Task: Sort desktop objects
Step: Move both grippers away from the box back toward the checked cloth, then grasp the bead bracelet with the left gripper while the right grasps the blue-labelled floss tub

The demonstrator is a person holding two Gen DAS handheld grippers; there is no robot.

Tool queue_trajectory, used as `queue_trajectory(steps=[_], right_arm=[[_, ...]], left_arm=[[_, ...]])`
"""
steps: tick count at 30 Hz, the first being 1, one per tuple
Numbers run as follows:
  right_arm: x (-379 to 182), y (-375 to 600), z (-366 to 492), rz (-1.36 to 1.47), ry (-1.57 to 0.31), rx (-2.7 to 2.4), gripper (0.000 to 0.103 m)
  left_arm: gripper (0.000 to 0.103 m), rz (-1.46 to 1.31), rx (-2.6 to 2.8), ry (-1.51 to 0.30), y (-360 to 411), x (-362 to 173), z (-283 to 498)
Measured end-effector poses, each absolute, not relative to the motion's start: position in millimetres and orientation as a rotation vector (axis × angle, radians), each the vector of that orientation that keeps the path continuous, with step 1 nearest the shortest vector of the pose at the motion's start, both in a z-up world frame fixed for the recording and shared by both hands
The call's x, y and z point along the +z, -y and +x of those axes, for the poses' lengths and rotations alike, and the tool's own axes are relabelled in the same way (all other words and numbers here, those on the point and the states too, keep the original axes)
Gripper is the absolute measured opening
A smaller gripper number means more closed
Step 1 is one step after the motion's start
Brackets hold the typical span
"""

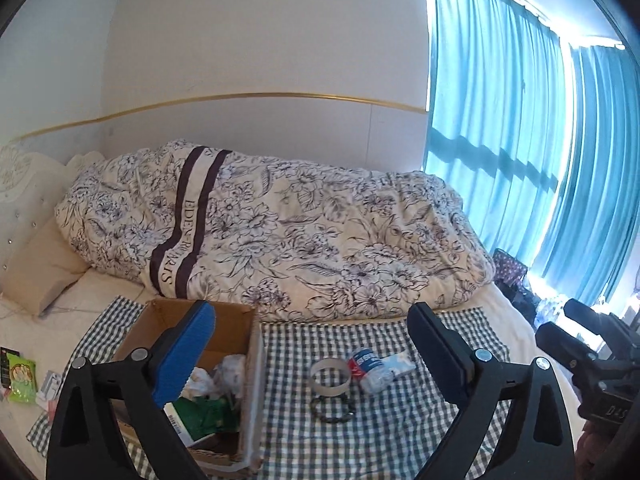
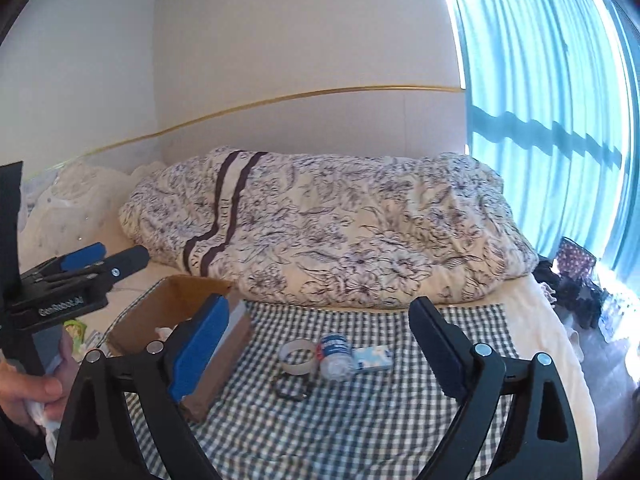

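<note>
- Two grippers are ours, one in each hand, and both hang above a bed spread with a checked cloth (image 1: 400, 432); the left gripper (image 1: 316, 354) has its fingers spread wide with nothing between them, and the right gripper (image 2: 320, 354) is likewise wide apart and empty.
- Nearest to us on the cloth lies a dark ring of beads (image 1: 332, 405), touching a clear roll of tape (image 1: 330, 376) just behind it. We judge that a grab at either could snag the other and drag it along.
- Just right of the tape a small bottle (image 1: 366, 366) lies on its side, touching a pale blue tissue packet (image 1: 400, 363). Round and lying down, it may roll off when a finger nudges it, and the soft bedding beneath could let it tip away from a pinch.
- Left of these stands an open cardboard box (image 1: 248, 360), already holding crumpled wrappers and a green packet. Its raised flaps could catch a finger on the way in, and a light box on a mattress may slide or tilt if bumped.
- Both grippers face the same small cluster, so we risk knocking one against the other; in the right view the left gripper sits off by the box.
- Farther back, a rumpled floral duvet (image 1: 280, 232) lies against the wall, with teal curtains (image 1: 520, 140) to the right; a rolling item could vanish under the duvet's edge.
</note>
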State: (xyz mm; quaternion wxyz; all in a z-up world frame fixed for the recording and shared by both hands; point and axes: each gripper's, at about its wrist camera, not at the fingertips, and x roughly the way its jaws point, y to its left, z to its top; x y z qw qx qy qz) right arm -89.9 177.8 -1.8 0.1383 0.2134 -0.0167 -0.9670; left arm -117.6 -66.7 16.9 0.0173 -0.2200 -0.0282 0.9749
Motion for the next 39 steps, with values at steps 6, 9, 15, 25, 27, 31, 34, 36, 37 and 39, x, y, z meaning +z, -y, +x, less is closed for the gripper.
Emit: queue_trajectory(steps=[6, 9, 15, 25, 27, 31, 34, 36, 37, 39], right_arm=[[-9.1, -198.9, -92.2, 0.629, 0.074, -2.829, 0.098], [-14.2, -208.6, -98.3, 0.647, 0.093, -2.838, 0.100], [-33.3, -222.1, -114.0, 0.715, 0.108, -2.841, 0.103], [-88.9, -216.1, -154.1, 0.918, 0.057, -2.768, 0.103], [-101.8, -212.4, -161.0, 0.945, 0.035, -2.751, 0.103], [-124.1, -207.8, -171.1, 0.976, 0.010, -2.733, 0.103], [-139.0, -205.2, -180.1, 1.002, 0.002, -2.715, 0.103], [-150.3, -203.3, -187.5, 1.028, -0.008, -2.698, 0.103], [-154.5, -202.1, -191.6, 1.040, -0.008, -2.689, 0.103], [-163.1, -200.4, -197.9, 1.054, 0.000, -2.668, 0.103]], left_arm=[[0.103, -0.681, 3.017, 0.047, 45.2, 9.4, -124.3], [0.103, -0.691, 3.020, 0.022, 37.1, 1.2, -129.2], [0.103, -0.755, 3.015, -0.034, 29.3, -29.0, -146.2], [0.103, -0.956, 2.972, -0.061, 26.9, -93.6, -183.3], [0.103, -0.985, 2.958, -0.060, 26.4, -104.0, -188.1], [0.103, -1.060, 2.927, -0.072, 23.1, -132.0, -200.6], [0.103, -1.120, 2.898, -0.074, 21.5, -154.5, -208.6], [0.103, -1.164, 2.875, -0.080, 19.4, -171.3, -214.3], [0.103, -1.180, 2.866, -0.083, 18.3, -178.2, -216.7], [0.103, -1.216, 2.847, -0.083, 16.9, -193.0, -221.4]])
